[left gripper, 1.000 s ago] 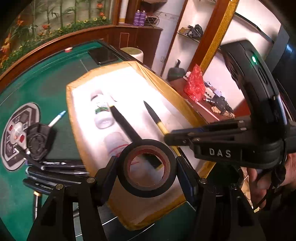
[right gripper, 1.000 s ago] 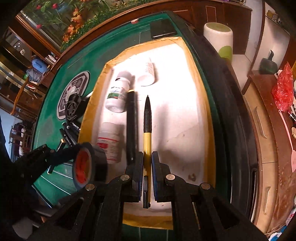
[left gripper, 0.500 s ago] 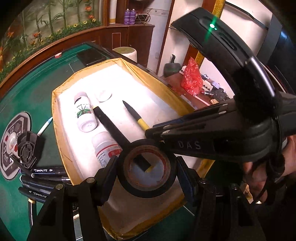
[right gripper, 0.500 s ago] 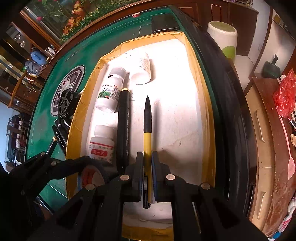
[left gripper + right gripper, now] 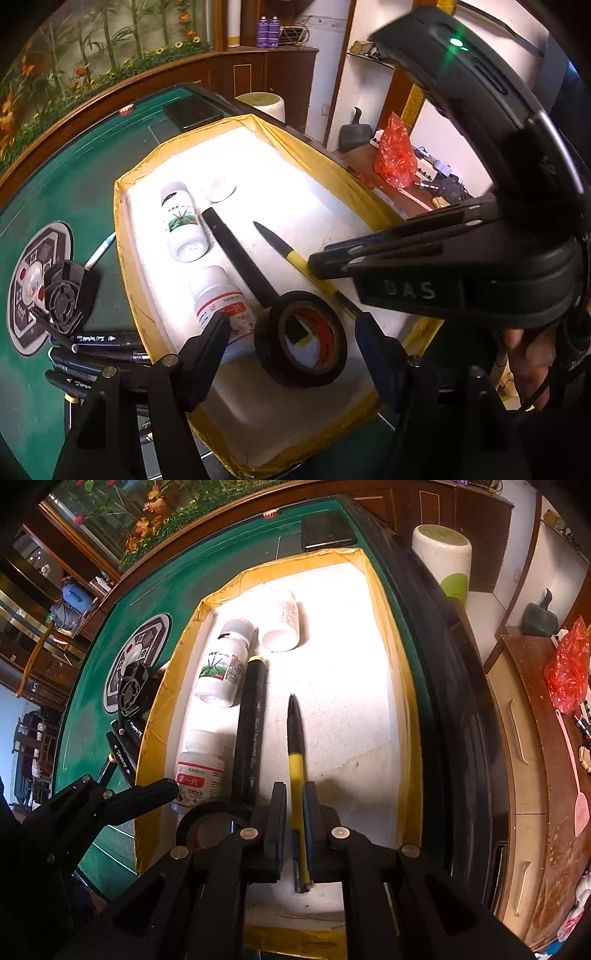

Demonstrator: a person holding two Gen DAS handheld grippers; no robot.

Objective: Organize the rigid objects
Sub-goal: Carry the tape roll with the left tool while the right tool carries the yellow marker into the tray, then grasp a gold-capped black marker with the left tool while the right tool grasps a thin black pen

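Glossy black tape roll (image 5: 301, 339), matt green felt table (image 5: 74, 192); smooth, seemingly plastic bottles (image 5: 221, 668)

I see open tray (image 5: 373, 602) floor along its right edge; bottles (image 5: 221, 664), marker (image 5: 251, 731) and tape (image 5: 301, 339) crowd its left edge.

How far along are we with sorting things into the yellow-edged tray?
Already in the tray: three white bottles, a black marker and the tape roll, lying between the open left gripper fingers. In hand: the right gripper is shut on the yellow-black pen, low over the tray floor. Left: several black markers and a small black fan on the green table beside it.
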